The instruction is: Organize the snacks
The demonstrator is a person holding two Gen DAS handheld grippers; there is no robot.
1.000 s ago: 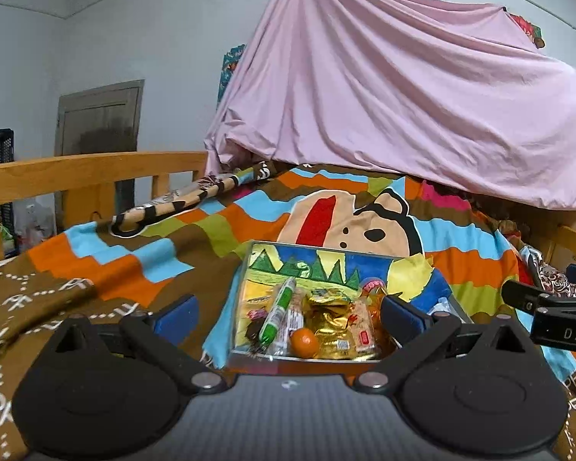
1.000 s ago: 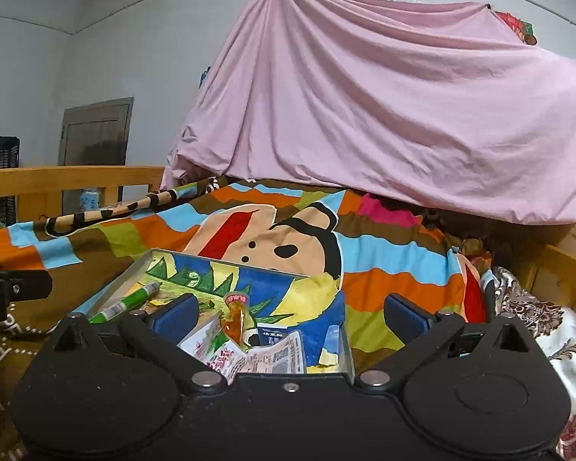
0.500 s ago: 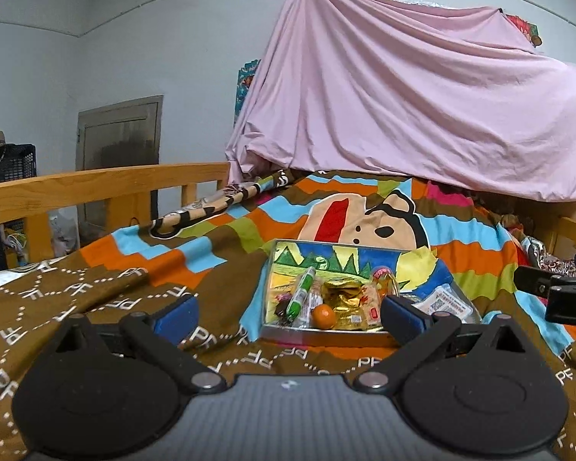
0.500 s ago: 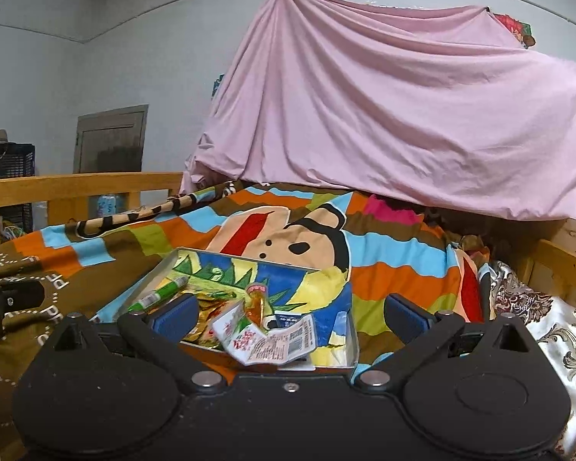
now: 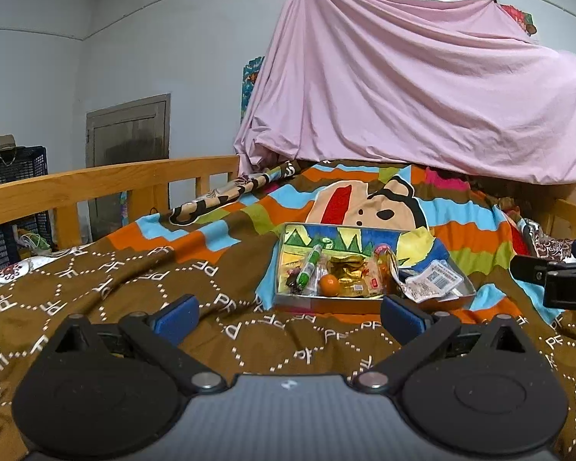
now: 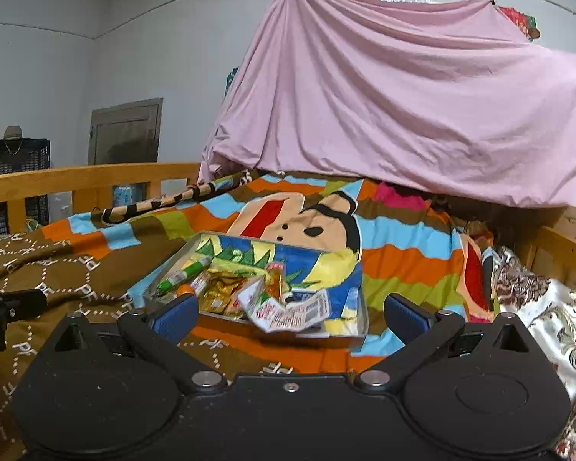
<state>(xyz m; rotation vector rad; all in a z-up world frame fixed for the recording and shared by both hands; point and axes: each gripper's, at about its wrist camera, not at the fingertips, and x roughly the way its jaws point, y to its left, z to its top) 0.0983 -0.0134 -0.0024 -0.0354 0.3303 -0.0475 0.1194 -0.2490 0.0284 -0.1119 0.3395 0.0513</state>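
- Snacks (image 5: pixel 345 280) sit in a tin (image 5: pixel 372 301) on the bed, just beyond the left gripper (image 5: pixel 288 317) fingers, which are spread wide and hold nothing.
- Right gripper (image 6: pixel 288 317) fingers are likewise wide and empty; the tin (image 6: pixel 361 319) lies between and just ahead of them.
- Everything visible is inside the tin, so I'd say the sorting looks nearly or fully done.
- Left view shows an orange ball (image 5: pixel 329 283) plainly; the right view shows a white packet (image 6: pixel 288 313) overhanging the near rim.
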